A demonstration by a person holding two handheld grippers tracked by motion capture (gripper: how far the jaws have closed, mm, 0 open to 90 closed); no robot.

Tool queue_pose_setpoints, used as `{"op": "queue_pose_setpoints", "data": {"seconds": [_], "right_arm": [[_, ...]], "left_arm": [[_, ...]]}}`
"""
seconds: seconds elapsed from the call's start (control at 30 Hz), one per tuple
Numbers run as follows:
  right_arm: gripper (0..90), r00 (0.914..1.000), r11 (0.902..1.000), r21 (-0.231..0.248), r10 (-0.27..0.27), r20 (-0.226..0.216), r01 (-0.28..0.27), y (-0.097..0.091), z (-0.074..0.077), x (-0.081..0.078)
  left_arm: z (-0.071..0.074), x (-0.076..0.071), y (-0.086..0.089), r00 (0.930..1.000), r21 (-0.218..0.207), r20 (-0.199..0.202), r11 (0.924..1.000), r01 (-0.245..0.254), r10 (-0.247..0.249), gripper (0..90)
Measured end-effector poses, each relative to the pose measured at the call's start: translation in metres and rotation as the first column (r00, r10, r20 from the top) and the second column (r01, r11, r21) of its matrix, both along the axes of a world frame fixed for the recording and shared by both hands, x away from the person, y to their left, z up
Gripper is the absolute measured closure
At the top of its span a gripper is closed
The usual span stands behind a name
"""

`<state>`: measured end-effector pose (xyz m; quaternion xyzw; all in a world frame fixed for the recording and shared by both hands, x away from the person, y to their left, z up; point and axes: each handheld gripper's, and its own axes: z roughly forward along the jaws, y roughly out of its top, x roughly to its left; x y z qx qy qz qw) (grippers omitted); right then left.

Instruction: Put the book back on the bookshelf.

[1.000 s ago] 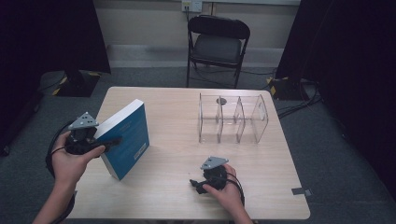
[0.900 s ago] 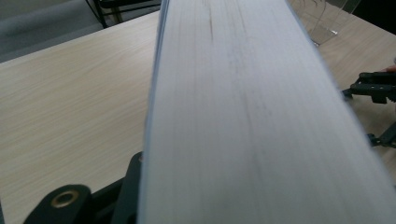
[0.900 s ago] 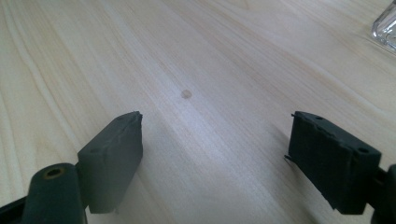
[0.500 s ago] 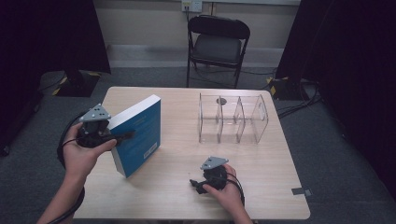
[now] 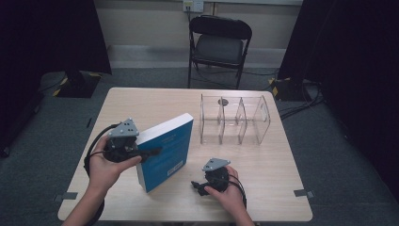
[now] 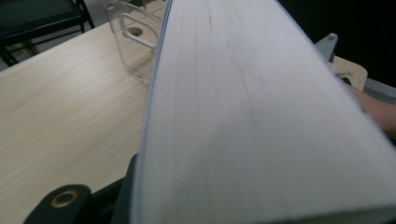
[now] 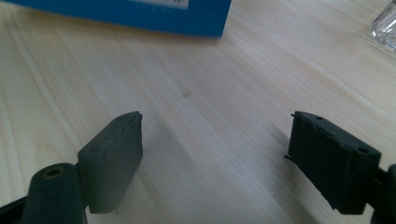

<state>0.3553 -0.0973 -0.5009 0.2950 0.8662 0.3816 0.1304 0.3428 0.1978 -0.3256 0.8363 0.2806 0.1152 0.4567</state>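
Observation:
My left gripper (image 5: 153, 151) is shut on a thick blue book (image 5: 167, 150), which it holds tilted on its lower edge at the table's left-middle. In the left gripper view the book's white page edge (image 6: 261, 116) runs away from the camera, with one black finger (image 6: 107, 200) beside it. To the book's right my right gripper (image 5: 196, 186) rests on the table near the front edge, pointing left. Its jaws (image 7: 215, 149) stand open over bare wood, and the book's blue corner (image 7: 140, 11) lies just beyond them.
A clear plastic divider rack (image 5: 235, 120) with three slots stands at the back right of the wooden table (image 5: 155, 101); its end also shows past the book (image 6: 135, 37). A black folding chair (image 5: 219, 44) stands behind the table.
My left hand has carried the book to the right, toward the table's middle and nearer the rack. The right gripper has stayed where it was.

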Motion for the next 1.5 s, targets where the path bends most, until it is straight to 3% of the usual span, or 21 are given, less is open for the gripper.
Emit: {"op": "queue_pose_setpoints", "data": {"seconds": [0.2,0.43,0.53,0.97,1.27,1.5], "right_arm": [[17.0,1.0000,1.0000,0.002,-0.003,-0.004,0.003,-0.002,0.000,-0.001],[16.9,1.0000,1.0000,0.001,-0.007,-0.003,0.007,-0.002,0.000,-0.002],[16.9,1.0000,1.0000,0.000,-0.007,-0.002,0.007,-0.002,0.000,-0.002],[16.9,1.0000,1.0000,-0.001,-0.009,-0.002,0.009,-0.002,0.000,-0.002],[17.0,1.0000,1.0000,-0.007,0.004,-0.001,-0.004,-0.001,0.001,-0.001],[17.9,0.9983,0.9991,0.005,0.042,-0.040,-0.041,0.004,0.006,0.001]], "left_arm": [[-0.011,-0.005,0.007,0.9999,-0.029,0.004,0.9995,0.011,-0.011,61.5],[-0.020,-0.009,0.022,0.9999,-0.033,0.005,0.9994,0.012,-0.012,61.1],[-0.021,-0.011,0.023,0.9995,-0.015,0.031,0.9999,0.009,-0.008,60.9],[-0.019,-0.014,0.020,0.9991,0.015,0.041,0.9999,-0.008,0.007,57.8],[-0.022,-0.015,0.021,0.9981,0.034,0.060,0.9993,-0.018,0.016,47.5],[-0.024,-0.017,0.024,0.9970,0.034,0.073,0.9991,-0.026,0.024,42.6]]}}
